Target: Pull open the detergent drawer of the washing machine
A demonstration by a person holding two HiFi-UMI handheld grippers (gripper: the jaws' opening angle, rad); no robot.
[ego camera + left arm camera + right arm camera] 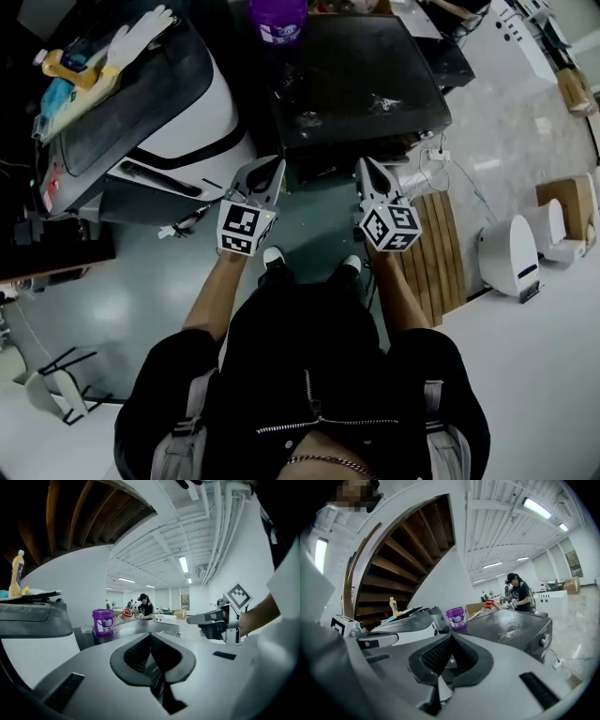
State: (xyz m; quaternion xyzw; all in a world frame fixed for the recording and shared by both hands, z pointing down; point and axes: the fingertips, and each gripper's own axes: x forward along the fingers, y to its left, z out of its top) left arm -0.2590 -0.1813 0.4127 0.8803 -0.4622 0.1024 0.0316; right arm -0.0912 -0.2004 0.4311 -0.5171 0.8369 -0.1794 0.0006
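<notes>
The left gripper [274, 165] and right gripper [365, 164], both pinched shut on nothing, hover near the dark washing machine [356, 75]. Its detergent drawer is perhaps on the unseen near face. A purple tub [278, 19] stands on top, and a white appliance [178, 112] sits left.

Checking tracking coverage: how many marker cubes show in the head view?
2. One cube sits on the left gripper, the other on the right gripper; none seems hidden.

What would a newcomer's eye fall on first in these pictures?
The grey left gripper and right gripper, each bearing a marker cube, sit side by side at centre, fingers shut. Beyond them stands a dark grey boxy machine with a purple plastic tub on top.
</notes>
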